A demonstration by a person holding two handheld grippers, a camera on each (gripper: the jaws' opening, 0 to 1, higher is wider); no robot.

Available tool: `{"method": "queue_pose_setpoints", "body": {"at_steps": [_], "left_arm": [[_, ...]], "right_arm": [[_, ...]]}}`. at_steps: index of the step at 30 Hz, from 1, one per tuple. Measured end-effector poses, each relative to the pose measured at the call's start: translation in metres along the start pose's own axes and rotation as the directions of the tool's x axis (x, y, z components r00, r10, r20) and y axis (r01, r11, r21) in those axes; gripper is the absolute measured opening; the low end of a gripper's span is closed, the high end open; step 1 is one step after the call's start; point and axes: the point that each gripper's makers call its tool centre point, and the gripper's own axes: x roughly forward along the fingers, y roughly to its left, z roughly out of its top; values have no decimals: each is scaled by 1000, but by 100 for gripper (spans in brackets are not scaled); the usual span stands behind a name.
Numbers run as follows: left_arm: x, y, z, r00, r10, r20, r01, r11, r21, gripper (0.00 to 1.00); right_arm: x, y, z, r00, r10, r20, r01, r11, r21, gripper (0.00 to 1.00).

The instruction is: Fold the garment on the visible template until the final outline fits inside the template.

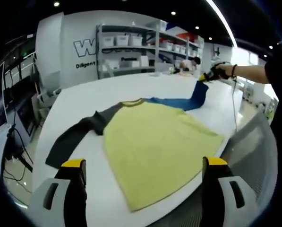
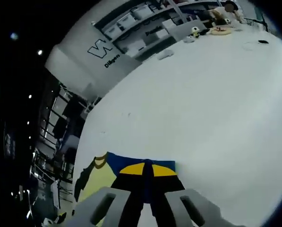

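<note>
garment (image 1: 159, 146) flat on table (image 1: 107, 90), body near | blue sleeve (image 1: 188, 100) stretched far-right, clamped in right gripper (image 2: 147, 172); jaws together | left gripper (image 1: 143, 163) jaws apart, empty; grey sleeve (image 1: 77, 135) nearer left

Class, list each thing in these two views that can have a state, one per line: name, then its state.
Garment: spread flat on the white table, body unfolded.
Grey sleeve: stretched out flat.
Blue sleeve: end lifted off the table.
Right gripper: shut on the blue sleeve.
Left gripper: open, above the hem, holding nothing.
</note>
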Motion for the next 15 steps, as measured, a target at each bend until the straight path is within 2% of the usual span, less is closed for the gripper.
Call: {"method": "queue_pose_setpoints", "body": {"at_steps": [2,6,10,15], "left_arm": [[0,-1,1,1000,-4,10,4,1000,-3,99],[0,-3,2,1000,-10,17,10,1000,-6,99],[0,-3,3,1000,-9,22,10,1000,-5,99],[0,-4,0,1000,-14,6,14,1000,0,99]], "right_arm": [[4,0,6,1000,9,-8,-9,1000,-4,0],[10,28,-3,999,31,-20,-32,998,-54,0],[21,49,-5,997,67,-45,-70,993,-91,0],[30,73,-10,996,75,-58,-82,986,-142,0]]}}
